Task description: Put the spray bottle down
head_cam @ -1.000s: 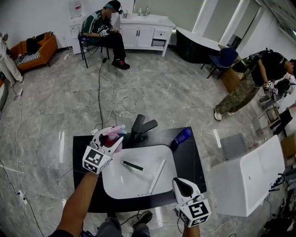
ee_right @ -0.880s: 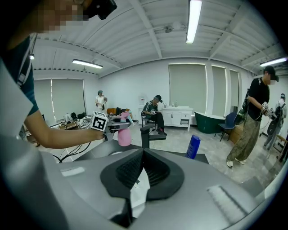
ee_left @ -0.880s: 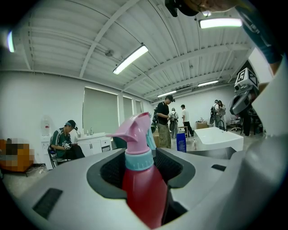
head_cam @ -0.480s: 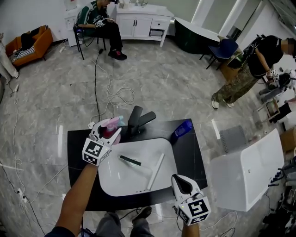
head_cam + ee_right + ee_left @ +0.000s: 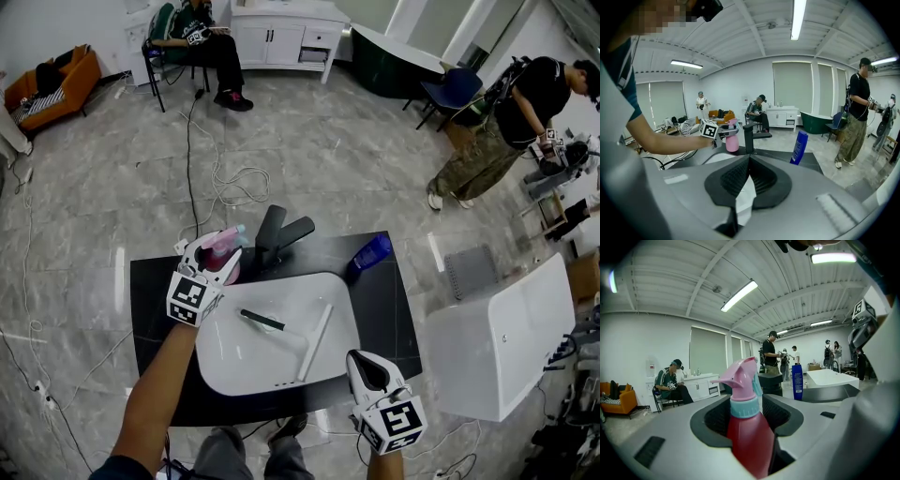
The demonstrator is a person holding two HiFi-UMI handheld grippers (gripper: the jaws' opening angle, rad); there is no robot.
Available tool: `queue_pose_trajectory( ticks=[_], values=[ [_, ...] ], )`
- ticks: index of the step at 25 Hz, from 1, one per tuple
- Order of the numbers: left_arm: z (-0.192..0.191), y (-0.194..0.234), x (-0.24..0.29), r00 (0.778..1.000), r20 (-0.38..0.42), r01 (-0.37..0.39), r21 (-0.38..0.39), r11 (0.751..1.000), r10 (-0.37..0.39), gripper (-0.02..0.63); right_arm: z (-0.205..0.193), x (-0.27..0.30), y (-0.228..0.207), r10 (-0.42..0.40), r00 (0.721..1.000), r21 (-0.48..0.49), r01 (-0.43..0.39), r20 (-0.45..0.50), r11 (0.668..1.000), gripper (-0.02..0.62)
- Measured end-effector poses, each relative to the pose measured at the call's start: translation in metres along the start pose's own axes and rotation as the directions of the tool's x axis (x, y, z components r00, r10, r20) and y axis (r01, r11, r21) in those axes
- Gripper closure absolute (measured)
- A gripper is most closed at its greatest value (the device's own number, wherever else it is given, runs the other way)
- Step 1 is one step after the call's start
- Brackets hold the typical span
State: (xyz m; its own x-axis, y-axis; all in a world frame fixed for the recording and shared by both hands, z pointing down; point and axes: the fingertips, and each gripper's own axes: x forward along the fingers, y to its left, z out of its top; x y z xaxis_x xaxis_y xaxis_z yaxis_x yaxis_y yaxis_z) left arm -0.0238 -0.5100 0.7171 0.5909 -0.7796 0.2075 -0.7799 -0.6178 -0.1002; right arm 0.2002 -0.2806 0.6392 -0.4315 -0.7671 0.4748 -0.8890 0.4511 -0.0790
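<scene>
We have the left hand-held gripper (image 5: 217, 253) clenched on the spray bottle (image 5: 225, 246). Its ribbed black pads press either side of the red, smooth plastic body just under the pale blue collar, and the pink trigger head juts up above them. The bottle stands upright at the back left corner of the glossy black surface (image 5: 157, 309), just left of the angular matt-black tap (image 5: 279, 234). We cannot tell whether its base touches the surface.

Our right hand-held gripper (image 5: 360, 360) hangs at the front edge of the surface, right of the middle. Its two dark ridged jaws meet at the tips with nothing between them.

A white basin (image 5: 230, 375) with rounded corners is sunk into the middle of the surface. Inside it lie a slim dark-handled tool (image 5: 263, 322) and a straight white rod (image 5: 318, 341). A tall blue bottle (image 5: 371, 251) stands near the back right corner.
</scene>
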Motion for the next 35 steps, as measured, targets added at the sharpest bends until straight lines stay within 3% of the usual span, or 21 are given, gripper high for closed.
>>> queue_pose_trajectory(
  ticks=[16,25,35],
  values=[
    [-0.019,0.013,0.009,1.000,0.013,-0.011,-0.003,1.000,0.011,0.396,0.005,0.007,0.004,-0.025,0.999,-0.006,0.025,-0.027,1.000,0.584],
    [-0.021,0.007,0.002,0.998,-0.030,0.052,0.009,0.999,-0.052,0.388,0.011,0.006,0.010,-0.001,1.000,-0.004,0.001,-0.005,1.000,0.584],
    [-0.005,-0.001,-0.021,0.987,-0.051,0.153,0.000,0.988,-0.153,0.288,0.027,-0.005,0.019,0.002,1.000,-0.004,-0.002,0.015,1.000,0.584]
  ],
)
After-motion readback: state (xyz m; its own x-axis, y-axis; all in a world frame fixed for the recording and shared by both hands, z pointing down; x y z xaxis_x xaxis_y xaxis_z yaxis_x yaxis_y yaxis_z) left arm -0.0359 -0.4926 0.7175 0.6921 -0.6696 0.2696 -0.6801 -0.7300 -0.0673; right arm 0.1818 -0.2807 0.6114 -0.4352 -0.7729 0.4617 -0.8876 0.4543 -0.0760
